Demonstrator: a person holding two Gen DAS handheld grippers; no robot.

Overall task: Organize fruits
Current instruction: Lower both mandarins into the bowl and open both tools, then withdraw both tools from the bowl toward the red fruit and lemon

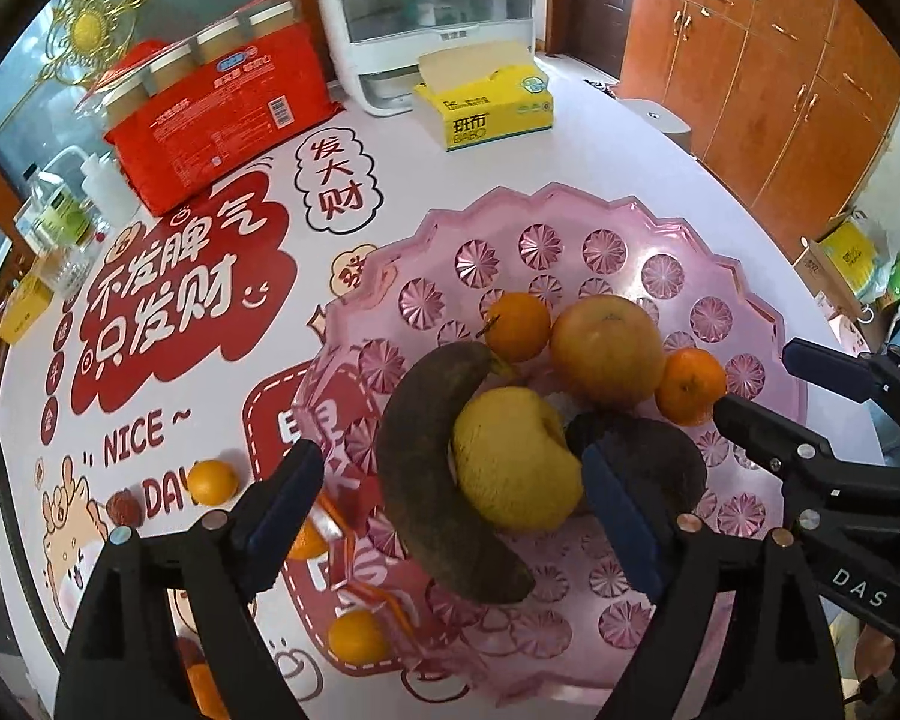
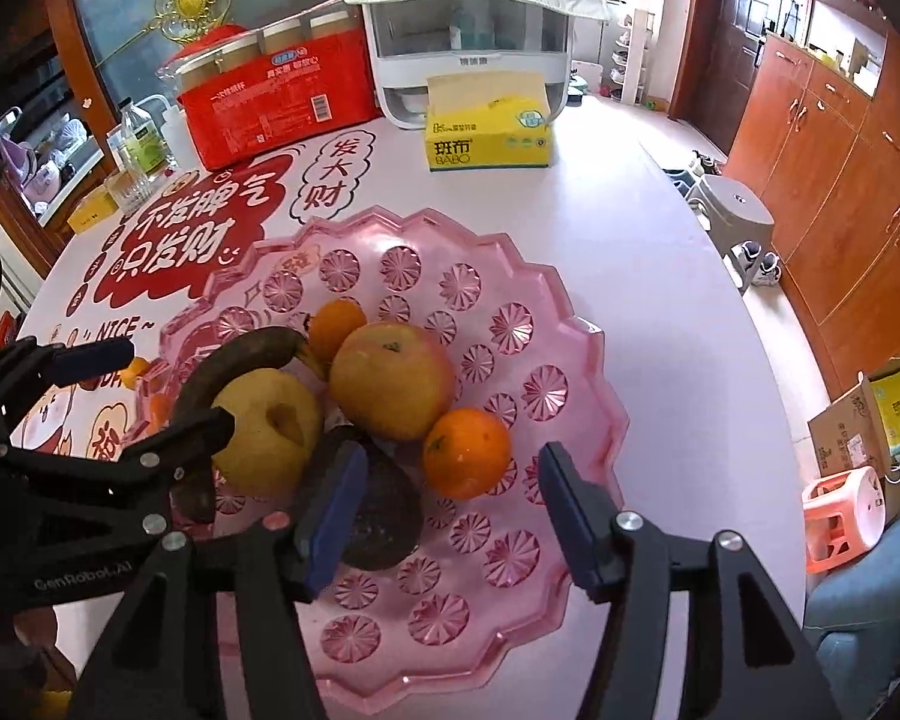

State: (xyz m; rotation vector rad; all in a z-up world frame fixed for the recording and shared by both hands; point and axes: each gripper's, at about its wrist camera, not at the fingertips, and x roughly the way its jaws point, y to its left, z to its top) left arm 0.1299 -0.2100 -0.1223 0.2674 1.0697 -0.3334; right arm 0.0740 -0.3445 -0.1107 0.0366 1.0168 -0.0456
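Pink plastic tray (image 1: 744, 276) on bench (image 1: 600, 138), holding browned banana (image 1: 426, 480), apple (image 1: 606, 348), yellow pear (image 1: 510, 456), tangerines (image 1: 690, 384). Left claw (image 1: 450, 510) and right claw (image 2: 450, 516) both spread wide, empty, over the tray. Loose small oranges (image 1: 212, 482) left on bench: light, firm, prone to rolling; best gripped across the middle. Banana likely soft.

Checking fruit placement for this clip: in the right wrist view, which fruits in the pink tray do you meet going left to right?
Blackened banana → yellow pear → large apple → mandarin. All sit in the pink tray. I left out the small mandarin behind and the dark fruit in front, which overlap the others.
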